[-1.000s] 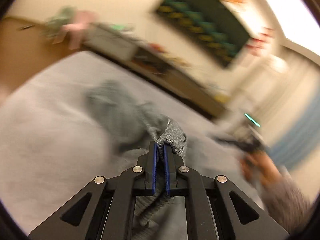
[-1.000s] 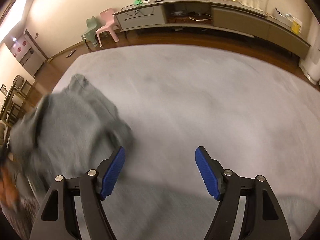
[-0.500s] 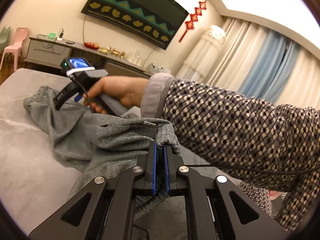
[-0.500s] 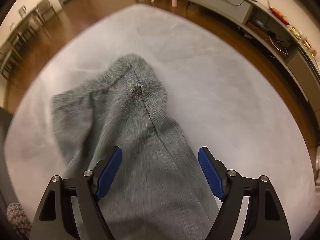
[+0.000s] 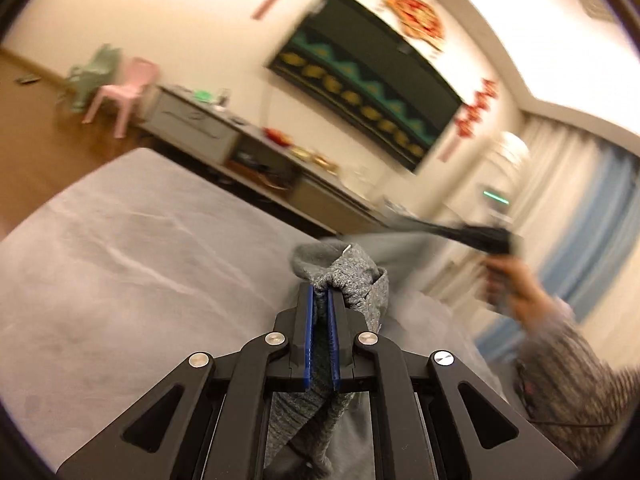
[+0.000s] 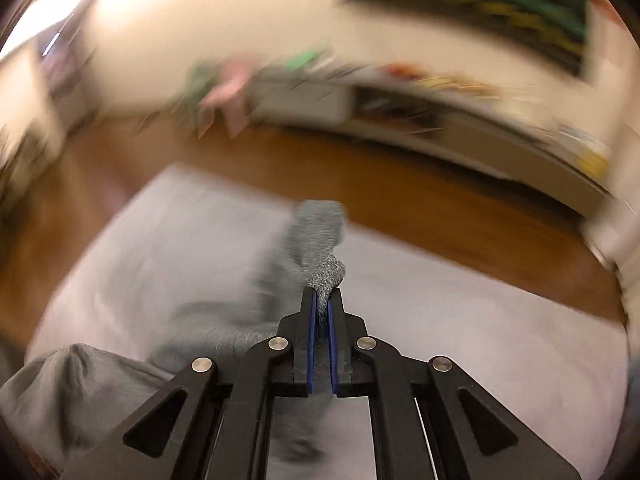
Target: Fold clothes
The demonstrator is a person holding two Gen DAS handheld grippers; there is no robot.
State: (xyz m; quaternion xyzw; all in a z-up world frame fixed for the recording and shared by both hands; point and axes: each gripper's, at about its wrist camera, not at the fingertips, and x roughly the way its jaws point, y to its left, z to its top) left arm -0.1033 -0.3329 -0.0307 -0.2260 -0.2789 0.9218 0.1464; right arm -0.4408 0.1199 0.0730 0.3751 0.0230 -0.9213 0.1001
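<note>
A grey knitted garment (image 5: 352, 276) is held by both grippers above a pale grey bed surface (image 5: 120, 248). My left gripper (image 5: 320, 296) is shut on a bunched edge of it, and the cloth hangs down between and under its arms. In the right wrist view my right gripper (image 6: 322, 300) is shut on another part of the grey garment (image 6: 320, 240), which trails down to the left (image 6: 208, 320) onto the bed (image 6: 480, 320). The right gripper (image 5: 480, 236) also shows blurred at the right of the left wrist view, held by a hand (image 5: 516, 284) in a patterned sleeve.
A low TV cabinet (image 5: 208, 136) runs along the far wall under a dark wall hanging (image 5: 368, 80). A pink chair (image 5: 124, 92) and a green chair (image 5: 92, 76) stand on the wooden floor at the left. Curtains (image 5: 580, 208) hang at the right.
My right gripper came over the garment and closed on it, then lifted it. The hand holding it swung from the left to the right of the left wrist view. The left gripper kept its grip.
</note>
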